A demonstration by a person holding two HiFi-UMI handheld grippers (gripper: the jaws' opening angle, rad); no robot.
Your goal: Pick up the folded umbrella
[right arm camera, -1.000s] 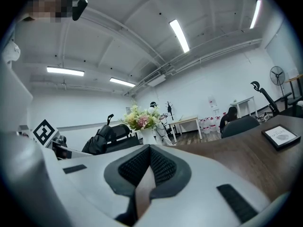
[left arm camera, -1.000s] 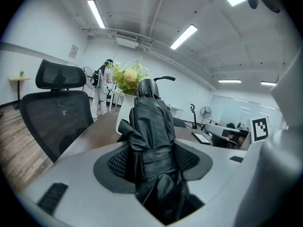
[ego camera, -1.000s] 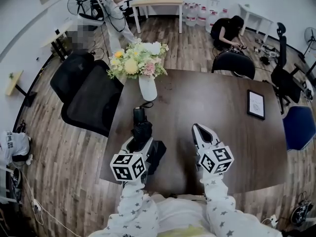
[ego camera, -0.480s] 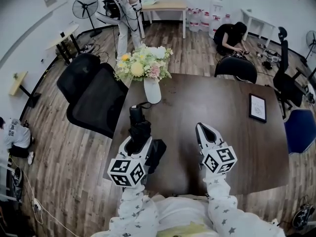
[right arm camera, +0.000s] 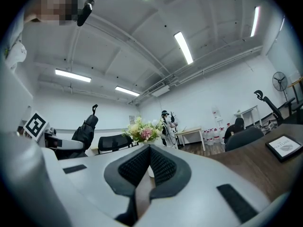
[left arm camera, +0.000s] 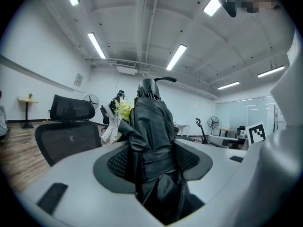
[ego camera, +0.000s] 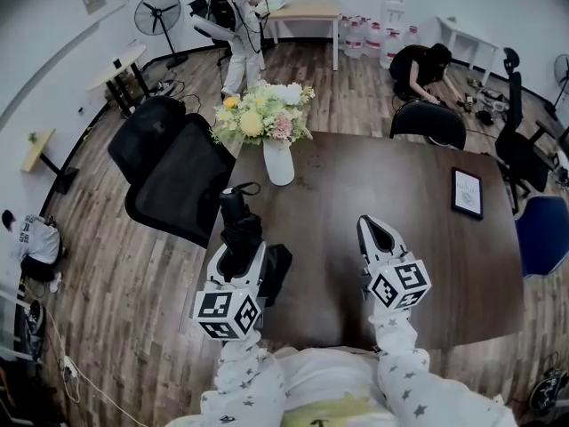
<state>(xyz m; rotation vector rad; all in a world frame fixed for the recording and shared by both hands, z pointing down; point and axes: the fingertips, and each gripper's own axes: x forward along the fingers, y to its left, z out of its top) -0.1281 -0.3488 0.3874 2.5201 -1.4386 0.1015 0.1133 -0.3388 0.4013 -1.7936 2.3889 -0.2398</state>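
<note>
Dark brown wooden counter [ego camera: 373,185], rounded corners, pretty bare overall. On the far left there's a white vase [ego camera: 278,163] stuffed with a yellow, white and pink bouquet [ego camera: 263,114]. Over on the right, well apart from it, a small black-framed picture [ego camera: 467,193] lies flat.

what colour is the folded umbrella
The folded umbrella is black all over; it shows best in the left gripper view.

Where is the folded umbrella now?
Head view, left of centre: folded umbrella clamped in the left gripper, above the table's left edge, near the flower vase.
</note>
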